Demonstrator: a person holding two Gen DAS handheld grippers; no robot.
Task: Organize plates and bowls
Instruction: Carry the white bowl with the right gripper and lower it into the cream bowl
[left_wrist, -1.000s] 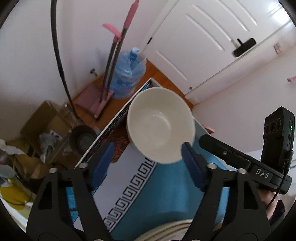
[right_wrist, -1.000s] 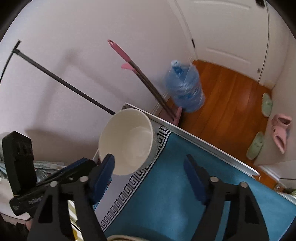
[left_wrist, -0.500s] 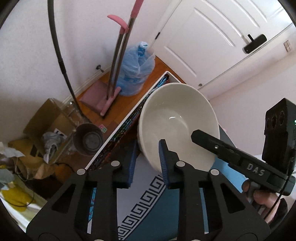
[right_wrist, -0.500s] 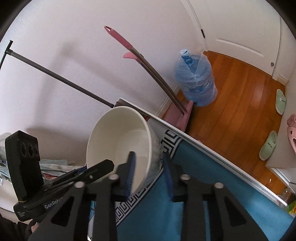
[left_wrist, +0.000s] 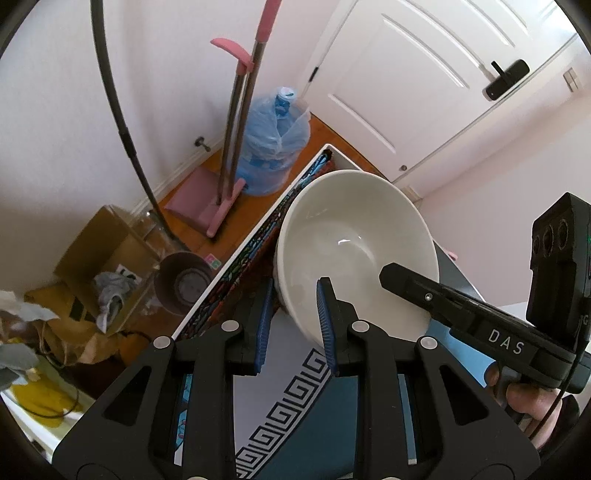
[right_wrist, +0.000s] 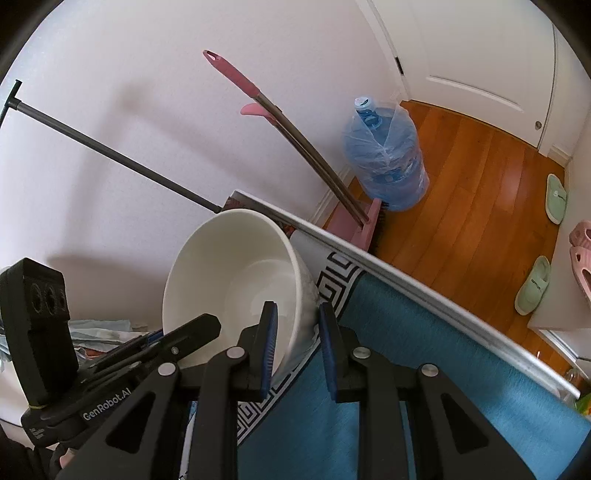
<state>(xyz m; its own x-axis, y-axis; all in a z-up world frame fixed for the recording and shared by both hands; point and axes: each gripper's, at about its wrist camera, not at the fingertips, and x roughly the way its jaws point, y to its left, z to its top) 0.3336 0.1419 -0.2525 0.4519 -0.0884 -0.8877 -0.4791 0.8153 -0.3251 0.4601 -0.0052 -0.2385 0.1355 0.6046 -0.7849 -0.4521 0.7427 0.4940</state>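
A large white bowl (left_wrist: 354, 236) is held above the far end of the table, over the blue cloth (right_wrist: 424, 350) with its Greek-key border. My left gripper (left_wrist: 293, 317) is shut on the bowl's near left rim, one finger inside and one outside. My right gripper (right_wrist: 295, 332) is shut on the bowl's (right_wrist: 240, 273) right rim in the same way. Each gripper's body shows in the other's view, reaching in over the bowl. The bowl is empty and tilted slightly.
The table's white edge (right_wrist: 388, 273) runs diagonally. Beyond it stand a blue water jug (right_wrist: 384, 162), a pink broom and dustpan (left_wrist: 240, 147), a cardboard box (left_wrist: 99, 266) and a dark bin (left_wrist: 183, 282). Slippers (right_wrist: 535, 284) lie on the wooden floor by a white door.
Both grippers moved forward from open and apart and closed on opposite rims of the bowl. The bowl now appears nearer and larger in both views.
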